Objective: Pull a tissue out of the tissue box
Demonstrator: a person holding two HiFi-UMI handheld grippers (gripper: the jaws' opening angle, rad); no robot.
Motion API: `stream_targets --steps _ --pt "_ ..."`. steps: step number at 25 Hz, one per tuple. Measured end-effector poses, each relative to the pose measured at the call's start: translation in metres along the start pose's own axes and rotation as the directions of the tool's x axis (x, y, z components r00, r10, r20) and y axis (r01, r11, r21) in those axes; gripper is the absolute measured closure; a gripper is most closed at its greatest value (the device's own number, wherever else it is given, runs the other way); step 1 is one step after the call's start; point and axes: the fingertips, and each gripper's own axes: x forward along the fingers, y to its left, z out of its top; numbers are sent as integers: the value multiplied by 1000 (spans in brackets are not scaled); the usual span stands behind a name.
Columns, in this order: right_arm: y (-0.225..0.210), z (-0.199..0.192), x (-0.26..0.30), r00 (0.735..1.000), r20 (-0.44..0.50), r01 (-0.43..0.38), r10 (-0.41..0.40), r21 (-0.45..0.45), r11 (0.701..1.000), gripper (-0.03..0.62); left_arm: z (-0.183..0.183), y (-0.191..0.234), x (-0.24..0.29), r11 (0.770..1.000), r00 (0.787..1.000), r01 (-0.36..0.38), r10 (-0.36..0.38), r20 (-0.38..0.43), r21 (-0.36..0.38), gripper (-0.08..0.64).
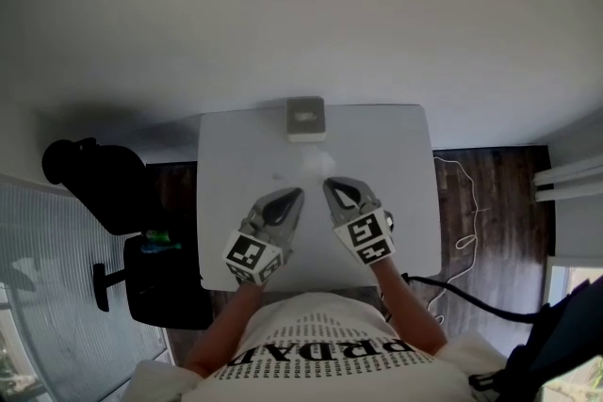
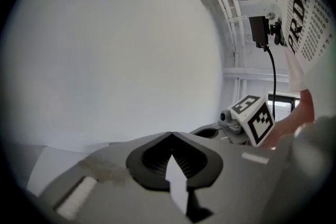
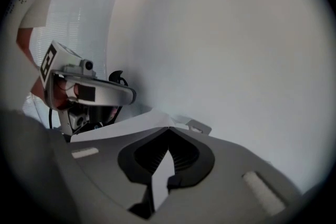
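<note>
Left gripper and right gripper sit side by side over the near half of the white table, each with its jaws together and nothing between them. The tissue box stands at the table's far edge, in the middle, well apart from both. A pale wall lies beyond, with dark wood floor, a black chair on the left and a thin cable on the right. The box's top is too small to show whether a tissue sticks out.
</note>
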Motion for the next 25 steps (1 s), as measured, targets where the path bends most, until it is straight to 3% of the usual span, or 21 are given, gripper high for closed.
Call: stream_targets --steps 6,12,25 --pt "-11 -43 18 999 -34 -14 16 57 998 583 -16 -1 -3 1000 1000 -17 17 -20 -14 568" --pt "-23 -31 14 1000 20 23 -24 36 999 583 -25 -1 -6 999 999 -36 35 -29 -22 568" --pt "-26 -26 13 999 27 17 -18 30 999 583 -26 -4 -1 999 999 -41 40 -22 -36 568"
